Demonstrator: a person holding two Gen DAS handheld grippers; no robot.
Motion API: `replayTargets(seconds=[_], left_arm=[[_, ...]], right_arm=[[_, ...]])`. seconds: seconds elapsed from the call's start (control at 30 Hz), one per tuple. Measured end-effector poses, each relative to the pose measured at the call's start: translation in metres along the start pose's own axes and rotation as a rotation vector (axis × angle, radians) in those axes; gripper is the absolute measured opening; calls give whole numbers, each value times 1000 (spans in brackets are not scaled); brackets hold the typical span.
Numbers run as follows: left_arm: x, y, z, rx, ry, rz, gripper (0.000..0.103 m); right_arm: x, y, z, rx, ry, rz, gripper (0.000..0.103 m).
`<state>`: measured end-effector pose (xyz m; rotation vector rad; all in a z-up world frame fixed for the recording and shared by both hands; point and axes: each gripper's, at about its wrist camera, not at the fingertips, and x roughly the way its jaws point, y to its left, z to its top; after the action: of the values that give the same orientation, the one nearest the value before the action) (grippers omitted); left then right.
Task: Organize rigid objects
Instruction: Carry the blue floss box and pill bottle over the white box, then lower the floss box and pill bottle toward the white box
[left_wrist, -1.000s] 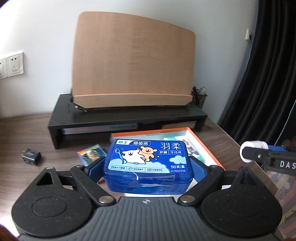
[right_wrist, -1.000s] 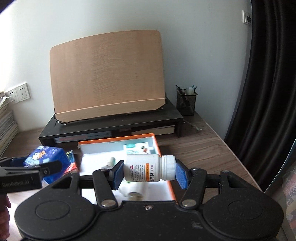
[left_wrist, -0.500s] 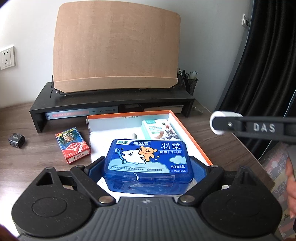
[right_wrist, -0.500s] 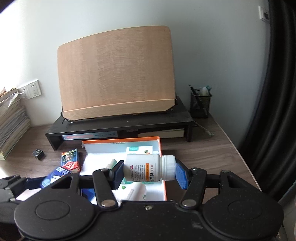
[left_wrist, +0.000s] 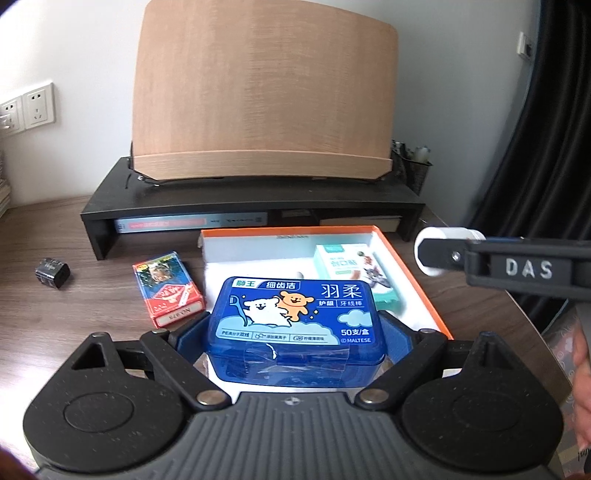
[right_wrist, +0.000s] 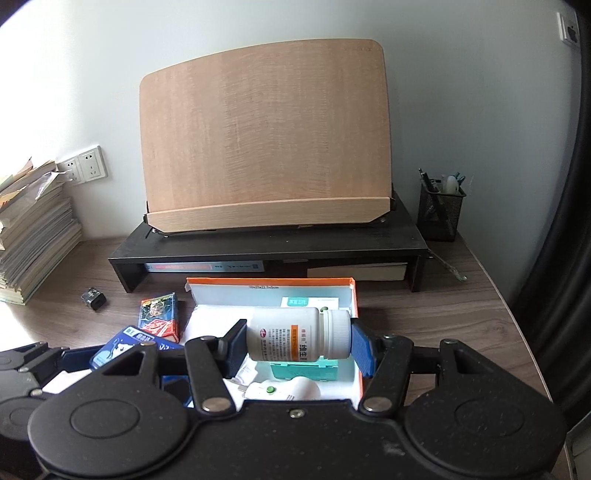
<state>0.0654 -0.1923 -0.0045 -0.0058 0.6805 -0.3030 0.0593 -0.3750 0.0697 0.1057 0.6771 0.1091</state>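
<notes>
My left gripper (left_wrist: 293, 334) is shut on a blue floss-pick box (left_wrist: 295, 321) and holds it over the near left part of the orange-rimmed white box (left_wrist: 417, 280). My right gripper (right_wrist: 297, 341) is shut on a white pill bottle (right_wrist: 295, 334), lying sideways with its cap to the right, above the same box (right_wrist: 352, 295). The right gripper also shows in the left wrist view (left_wrist: 443, 254), with the bottle's cap (left_wrist: 448, 234) behind its finger. The blue box and left gripper show at lower left of the right wrist view (right_wrist: 122, 345). A teal carton (left_wrist: 354, 269) lies in the box.
A red card pack (left_wrist: 168, 291) and a small black adapter (left_wrist: 53, 273) lie on the wooden desk left of the box. A black riser (right_wrist: 269, 243) with a wooden book stand (right_wrist: 266, 136) is behind. A pen cup (right_wrist: 439, 212) is at right, stacked books (right_wrist: 33, 229) at left.
Both grippers have drawn back and up from the box, each still holding its object. The left one with the blue box now sits over the box's near left part.
</notes>
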Motion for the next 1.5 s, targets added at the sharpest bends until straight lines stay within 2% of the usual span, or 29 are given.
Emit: replayTargets(seconds=[0.23,0.5,1.03,1.5], left_arm=[[2,0,7,-25,-8,22,94],[10,-1,12,-18,-2,0,94],[26,17,8,-30,52,0,94],[35,11,10,-8,57,-49,94]], right_arm=[[2,-2,4,-5,-11,15,69],[4,-5,6,5,-8,-1,69],[15,-3,5,23,12,-16,69],[18,-1,6,18,19,-19,69]])
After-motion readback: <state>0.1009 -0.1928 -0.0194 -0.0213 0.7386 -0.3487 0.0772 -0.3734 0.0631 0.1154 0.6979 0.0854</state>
